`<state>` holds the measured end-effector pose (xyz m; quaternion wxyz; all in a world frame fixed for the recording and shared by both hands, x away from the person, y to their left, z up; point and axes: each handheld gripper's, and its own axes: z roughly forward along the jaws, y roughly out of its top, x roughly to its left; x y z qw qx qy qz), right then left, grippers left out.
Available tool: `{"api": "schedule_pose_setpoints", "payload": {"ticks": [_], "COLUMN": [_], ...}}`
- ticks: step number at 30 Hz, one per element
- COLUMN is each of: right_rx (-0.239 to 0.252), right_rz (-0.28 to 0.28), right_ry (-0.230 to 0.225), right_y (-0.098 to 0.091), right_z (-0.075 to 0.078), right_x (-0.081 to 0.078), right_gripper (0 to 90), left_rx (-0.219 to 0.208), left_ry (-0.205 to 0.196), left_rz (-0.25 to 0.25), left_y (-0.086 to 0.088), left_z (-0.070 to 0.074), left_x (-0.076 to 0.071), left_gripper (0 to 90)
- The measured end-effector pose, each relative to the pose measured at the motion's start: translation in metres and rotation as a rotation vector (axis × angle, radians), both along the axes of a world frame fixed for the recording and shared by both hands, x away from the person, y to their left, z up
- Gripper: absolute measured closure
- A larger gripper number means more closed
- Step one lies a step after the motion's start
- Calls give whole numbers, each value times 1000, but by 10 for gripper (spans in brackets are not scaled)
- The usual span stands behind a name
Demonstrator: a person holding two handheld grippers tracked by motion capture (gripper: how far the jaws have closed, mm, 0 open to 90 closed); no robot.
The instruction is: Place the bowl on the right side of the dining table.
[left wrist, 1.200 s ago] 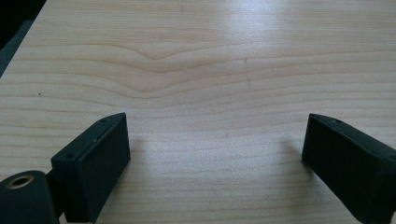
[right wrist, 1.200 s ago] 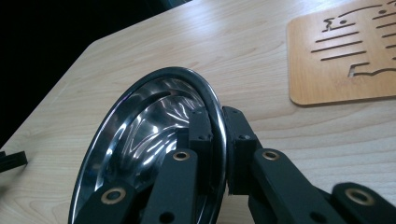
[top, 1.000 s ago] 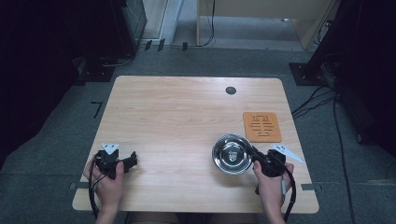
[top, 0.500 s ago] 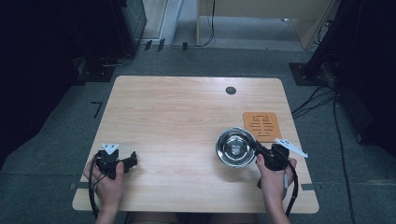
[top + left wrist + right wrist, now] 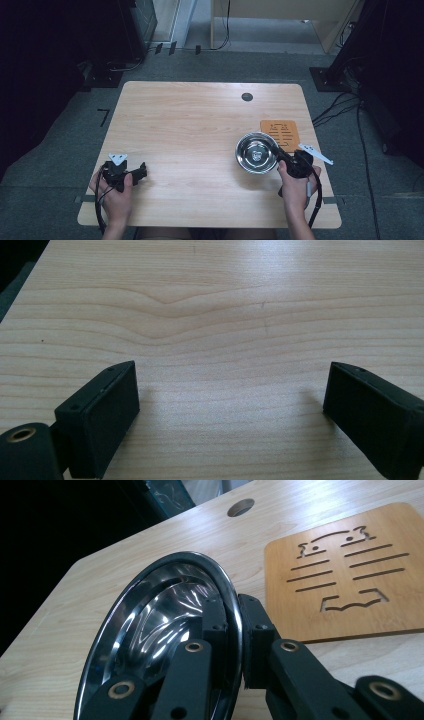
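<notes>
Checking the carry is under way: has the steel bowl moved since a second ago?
Yes. The steel bowl, clamped by the right gripper, has shifted up the high view toward the wooden trivet, now reaching its edge.

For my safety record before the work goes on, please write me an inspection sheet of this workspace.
Surface: wooden table, bare apart from the job's things; round hole near the far edge.
Job's things: steel bowl, tilted, its rim pinched in the right gripper; orange wooden trivet lies flat beside it on the far right.
Clutter: nothing seen.
Grippers: right gripper has its jaws shut on the bowl's rim, one inside and one outside; left gripper has its jaws open over bare wood.
Cables: one trails from each gripper; more lie on the floor at right.
Surroundings: grey carpet, dark equipment at both sides.
</notes>
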<state>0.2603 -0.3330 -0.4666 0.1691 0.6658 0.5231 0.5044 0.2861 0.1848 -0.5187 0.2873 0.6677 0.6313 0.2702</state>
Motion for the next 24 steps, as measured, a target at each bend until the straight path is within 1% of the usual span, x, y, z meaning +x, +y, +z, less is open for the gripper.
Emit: {"api": "schedule_pose_setpoints", "payload": {"ticks": [16,24], "right_rx": [4,19], "right_rz": [-50,-74], "right_ry": [10,20], "right_y": [-13,-20], "right_z": [0,-3], "right_x": [14,20], "right_gripper": [848,848], "left_rx": [1,1], "left_ry": [0,0], "left_rz": [0,0], "left_y": [0,0], "left_z": [0,0], "left_x": [0,0], "left_gripper": [74,74]}}
